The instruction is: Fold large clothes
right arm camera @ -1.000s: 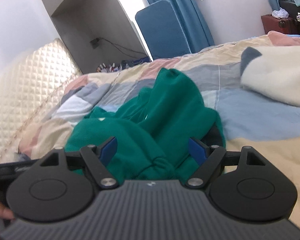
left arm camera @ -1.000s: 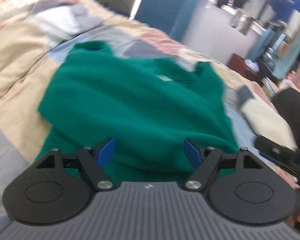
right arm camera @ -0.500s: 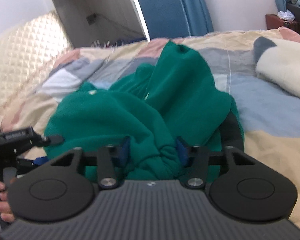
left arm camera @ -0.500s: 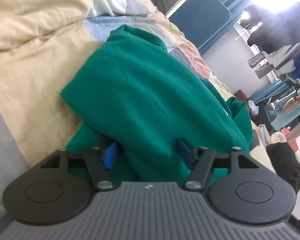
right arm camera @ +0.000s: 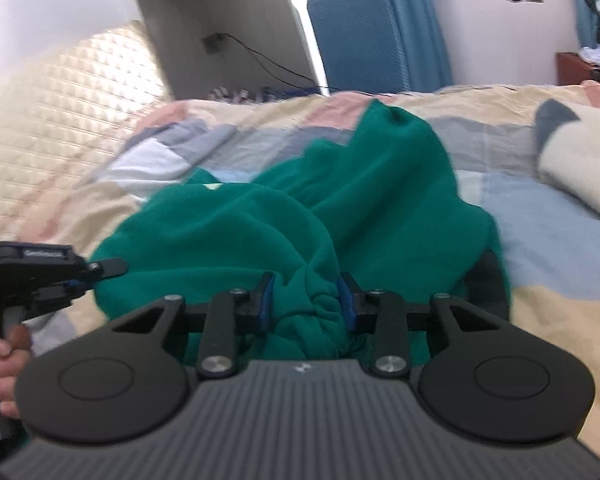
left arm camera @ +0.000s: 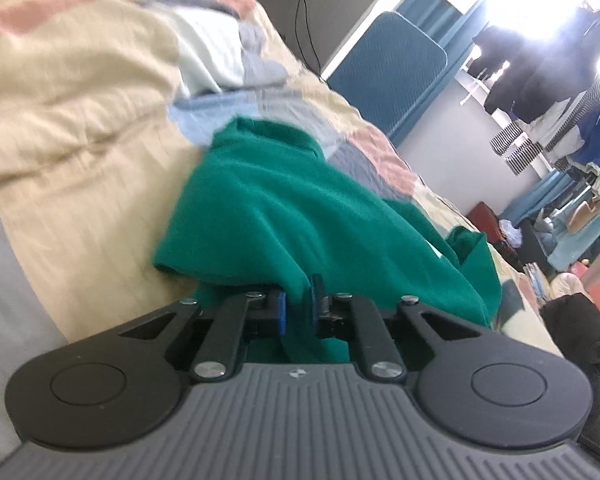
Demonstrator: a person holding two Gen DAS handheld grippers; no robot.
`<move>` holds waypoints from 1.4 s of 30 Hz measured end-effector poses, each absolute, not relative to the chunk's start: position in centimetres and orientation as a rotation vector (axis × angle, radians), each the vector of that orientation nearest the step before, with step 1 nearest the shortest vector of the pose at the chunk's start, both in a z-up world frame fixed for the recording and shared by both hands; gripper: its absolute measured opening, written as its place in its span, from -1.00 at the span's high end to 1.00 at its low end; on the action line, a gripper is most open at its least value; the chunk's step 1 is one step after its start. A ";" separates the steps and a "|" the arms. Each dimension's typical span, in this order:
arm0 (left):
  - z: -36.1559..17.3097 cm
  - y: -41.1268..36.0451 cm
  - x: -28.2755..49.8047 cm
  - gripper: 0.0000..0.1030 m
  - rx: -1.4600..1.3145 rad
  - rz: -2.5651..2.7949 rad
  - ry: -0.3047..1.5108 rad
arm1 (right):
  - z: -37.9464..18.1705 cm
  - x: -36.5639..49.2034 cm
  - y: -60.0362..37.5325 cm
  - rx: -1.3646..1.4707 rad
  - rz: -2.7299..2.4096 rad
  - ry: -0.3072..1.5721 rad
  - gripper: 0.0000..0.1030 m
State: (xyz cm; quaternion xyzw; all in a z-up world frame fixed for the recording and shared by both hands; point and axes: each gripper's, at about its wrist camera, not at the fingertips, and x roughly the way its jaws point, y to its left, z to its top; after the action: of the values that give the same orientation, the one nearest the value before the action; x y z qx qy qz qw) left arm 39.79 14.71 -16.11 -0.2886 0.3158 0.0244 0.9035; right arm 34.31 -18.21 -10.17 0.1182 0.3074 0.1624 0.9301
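Observation:
A large green sweater [left arm camera: 284, 216] lies bunched on a patchwork bed cover [left arm camera: 80, 128]. My left gripper [left arm camera: 299, 307] is shut on a fold of its near edge, the blue pads pinching the cloth. In the right wrist view the same sweater [right arm camera: 260, 232] is heaped in front of me. My right gripper [right arm camera: 306, 300] is shut on a gathered bunch of green cloth between its blue pads. The left gripper also shows at the left edge of the right wrist view [right arm camera: 40, 276], held by a hand.
A cream blanket [right arm camera: 580, 168] lies on the bed to the right. A quilted headboard [right arm camera: 60, 112] stands at the left. A blue chair [right arm camera: 360, 32] and curtains stand beyond the bed. Hanging clothes [left arm camera: 560, 80] and clutter fill the far right.
Both grippers have closed on the sweater: open one second ago, narrowing half a second ago, now pinching green cloth. The left gripper tilted and moved in to the sweater's near edge.

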 end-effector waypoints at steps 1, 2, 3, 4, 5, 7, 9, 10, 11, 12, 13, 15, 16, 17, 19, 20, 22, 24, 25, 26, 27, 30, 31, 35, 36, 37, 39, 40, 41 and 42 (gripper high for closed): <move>-15.9 14.9 39.7 0.75 -0.578 0.069 0.649 | -10.1 34.2 -18.2 0.266 0.355 0.629 0.30; -15.8 15.2 39.6 0.75 -0.567 0.084 0.646 | -10.1 34.2 -18.2 0.285 0.381 0.631 0.30; -16.0 15.5 39.5 0.75 -0.563 0.092 0.653 | -10.1 34.3 -18.0 0.291 0.398 0.637 0.31; -16.2 15.6 39.6 0.75 -0.557 0.098 0.665 | -10.3 34.4 -17.7 0.287 0.403 0.646 0.31; -16.6 15.6 39.7 0.75 -0.545 0.108 0.678 | -10.5 34.5 -17.4 0.273 0.401 0.660 0.30; -17.6 15.3 40.3 0.75 -0.504 0.124 0.716 | -11.3 35.0 -16.8 0.237 0.389 0.696 0.30; -18.4 14.9 41.0 0.75 -0.466 0.130 0.752 | -12.2 35.5 -16.4 0.219 0.375 0.740 0.30; -18.6 14.7 41.2 0.75 -0.434 0.130 0.758 | -12.5 35.6 -16.4 0.223 0.374 0.751 0.28; -18.7 14.4 41.4 0.74 -0.404 0.127 0.763 | -12.6 35.7 -16.3 0.221 0.374 0.754 0.27; -18.7 14.2 41.5 0.74 -0.390 0.126 0.764 | -12.7 35.7 -16.2 0.210 0.374 0.752 0.26; -18.7 14.2 41.5 0.74 -0.385 0.127 0.764 | -12.7 35.7 -16.1 0.199 0.373 0.749 0.24; -18.5 14.0 41.2 0.73 -0.374 0.124 0.757 | -12.6 35.5 -16.1 0.193 0.371 0.745 0.22; -18.3 14.0 41.0 0.73 -0.375 0.123 0.752 | -12.5 35.4 -16.2 0.195 0.370 0.742 0.18; -18.0 14.0 40.7 0.63 -0.373 0.126 0.744 | -12.4 35.3 -16.3 0.196 0.364 0.739 0.12; -17.3 13.9 40.2 0.44 -0.361 0.141 0.737 | -11.9 35.1 -16.4 0.190 0.349 0.726 0.03; -16.9 13.8 39.9 0.27 -0.356 0.148 0.731 | -11.6 34.9 -16.5 0.190 0.345 0.716 -0.06; -16.0 13.6 38.8 0.05 -0.351 0.152 0.706 | -11.0 34.4 -16.7 0.188 0.342 0.685 -0.19; -15.1 13.0 37.7 0.03 -0.319 0.150 0.677 | -10.2 33.6 -16.7 0.175 0.352 0.644 -0.22; -14.6 12.6 37.1 0.02 -0.300 0.144 0.664 | -9.9 33.1 -16.7 0.168 0.356 0.628 -0.22; -14.2 12.2 36.6 0.02 -0.284 0.129 0.647 | -9.6 32.7 -16.7 0.164 0.362 0.610 -0.22; -13.7 11.7 36.1 0.02 -0.275 0.108 0.629 | -9.3 32.2 -16.6 0.164 0.369 0.594 -0.22; -12.2 10.2 35.1 0.02 -0.237 0.067 0.576 | -8.7 31.0 -16.5 0.150 0.392 0.537 -0.21; -11.8 9.7 34.9 0.02 -0.233 0.043 0.561 | -8.5 30.6 -16.3 0.136 0.396 0.518 -0.21; -12.3 8.0 35.2 0.02 -0.233 -0.045 0.582 | -8.5 30.8 -15.3 0.099 0.424 0.502 -0.03; -13.0 7.6 35.5 0.02 -0.225 -0.055 0.604 | -8.8 31.2 -15.0 0.093 0.425 0.519 0.03; -13.6 7.4 35.9 0.02 -0.222 -0.061 0.629 | -9.1 31.6 -14.7 0.091 0.425 0.541 0.13; -15.0 7.1 36.7 0.02 -0.231 -0.073 0.693 | -10.2 32.8 -14.3 0.082 0.425 0.592 0.26; -15.7 7.0 37.2 0.02 -0.235 -0.082 0.725 | -10.7 33.2 -14.1 0.067 0.419 0.613 0.36; -16.3 6.9 37.5 0.02 -0.233 -0.082 0.745 | -11.4 33.7 -14.1 0.054 0.415 0.634 0.39; -16.9 6.8 37.7 0.02 -0.224 -0.078 0.752 | -11.9 34.3 -14.2 0.056 0.419 0.656 0.40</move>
State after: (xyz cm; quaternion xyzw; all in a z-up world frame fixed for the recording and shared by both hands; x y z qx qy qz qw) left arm 37.75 6.75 -16.94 -0.1091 0.3663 -0.0382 0.9233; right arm 34.31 -14.19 -11.94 0.0274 0.3197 0.2042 0.9249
